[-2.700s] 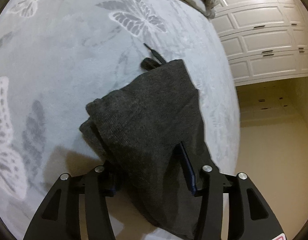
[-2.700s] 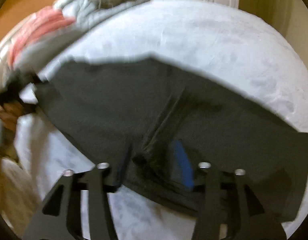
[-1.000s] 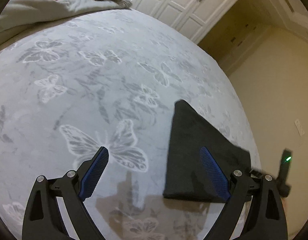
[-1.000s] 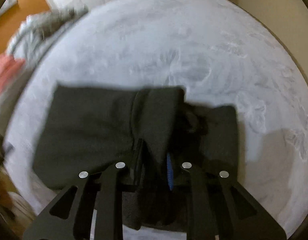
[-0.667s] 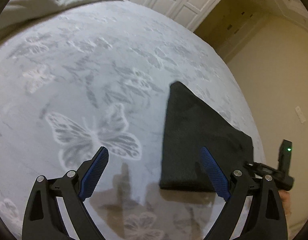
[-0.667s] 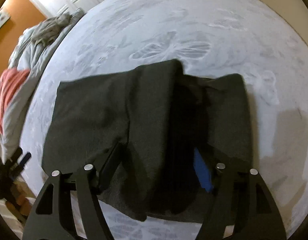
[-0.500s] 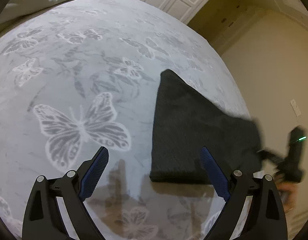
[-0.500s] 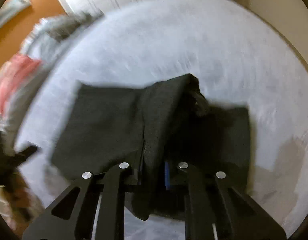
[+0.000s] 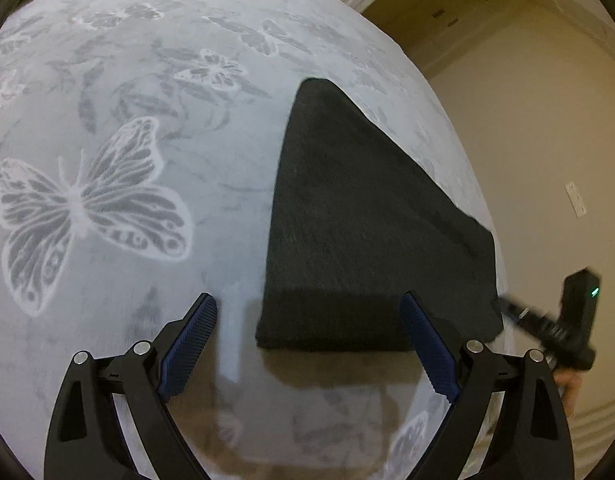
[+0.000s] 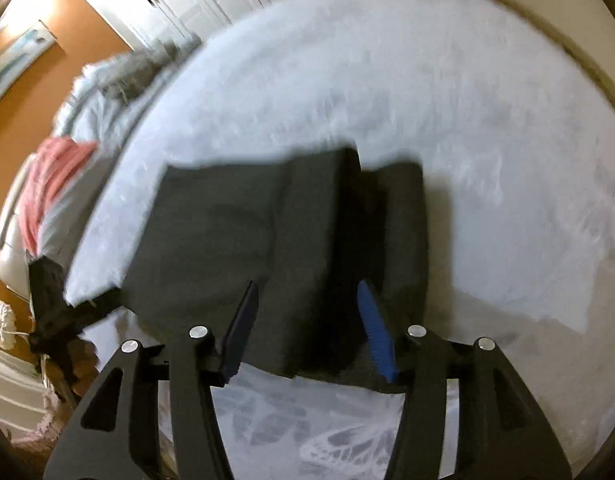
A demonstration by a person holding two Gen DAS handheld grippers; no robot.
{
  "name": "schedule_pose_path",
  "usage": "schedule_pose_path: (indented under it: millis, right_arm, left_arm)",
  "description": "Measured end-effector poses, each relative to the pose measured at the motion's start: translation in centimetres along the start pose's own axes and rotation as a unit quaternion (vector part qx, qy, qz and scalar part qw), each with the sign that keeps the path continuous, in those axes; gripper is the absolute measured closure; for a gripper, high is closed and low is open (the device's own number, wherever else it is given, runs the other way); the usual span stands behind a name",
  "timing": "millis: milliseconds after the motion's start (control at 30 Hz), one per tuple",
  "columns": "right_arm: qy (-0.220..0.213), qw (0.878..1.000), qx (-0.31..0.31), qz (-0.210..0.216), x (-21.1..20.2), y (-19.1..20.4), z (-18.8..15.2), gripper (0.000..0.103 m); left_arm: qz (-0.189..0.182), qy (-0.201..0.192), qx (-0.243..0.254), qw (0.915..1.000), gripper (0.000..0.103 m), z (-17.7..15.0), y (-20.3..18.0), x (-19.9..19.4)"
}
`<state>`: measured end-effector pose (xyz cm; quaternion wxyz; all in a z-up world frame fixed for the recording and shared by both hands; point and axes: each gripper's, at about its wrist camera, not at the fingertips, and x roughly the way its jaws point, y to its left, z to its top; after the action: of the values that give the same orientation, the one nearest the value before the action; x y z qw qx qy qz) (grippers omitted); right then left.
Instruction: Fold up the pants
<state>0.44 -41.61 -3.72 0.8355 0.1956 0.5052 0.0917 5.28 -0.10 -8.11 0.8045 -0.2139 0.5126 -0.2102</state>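
No container is showing in either view. The pants (image 9: 371,232) are lying folded on the bed (image 9: 147,240), near its edge, on a pale grey blanket (image 9: 227,184) that is carrying a butterfly print (image 9: 87,208). From the left wrist view they are reading as a flat dark charcoal slab, narrowing to a rounded corner at the far end and ending in a thick, straight folded edge on the near side. From the right wrist view, which is blurring somewhat, the pants (image 10: 275,248) are showing several stacked layers, with one fold standing up as a ridge through the middle and a darker crease beside it.

The left tongs (image 9: 307,344) are standing wide apart and holding nothing, hovering over the blanket; the near folded edge of the pants is lying between the two blue pads (image 9: 187,344), apart from the left pad, while the right pad is overlapping the pants' near right corner in the picture, and I cannot tell whether it is touching. The right tongs (image 10: 311,328) are also standing apart, straddling the raised middle fold at the near edge of the pants; whether the pads (image 10: 373,328) are touching the cloth I cannot tell.

In the right wrist view, rumpled grey bedding (image 10: 107,92) and a red cloth (image 10: 47,176) are lying at the far end of the bed.
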Motion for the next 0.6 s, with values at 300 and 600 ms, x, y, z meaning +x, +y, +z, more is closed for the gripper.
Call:
schedule_pose_path:
  millis: [300,600]
  right_arm:
    - [-0.061,0.997,-0.052,-0.004,-3.7,1.4,1.1,0.091]
    - [-0.081,0.995,0.013,-0.048,-5.0,-2.3,0.3,0.067]
  left_arm:
    - [0.003,-0.016,0.006,0.9998,0.012,-0.1,-0.5,0.7]
    - [-0.02,-0.022,-0.01,0.9995,0.012,0.9,-0.7,1.8]
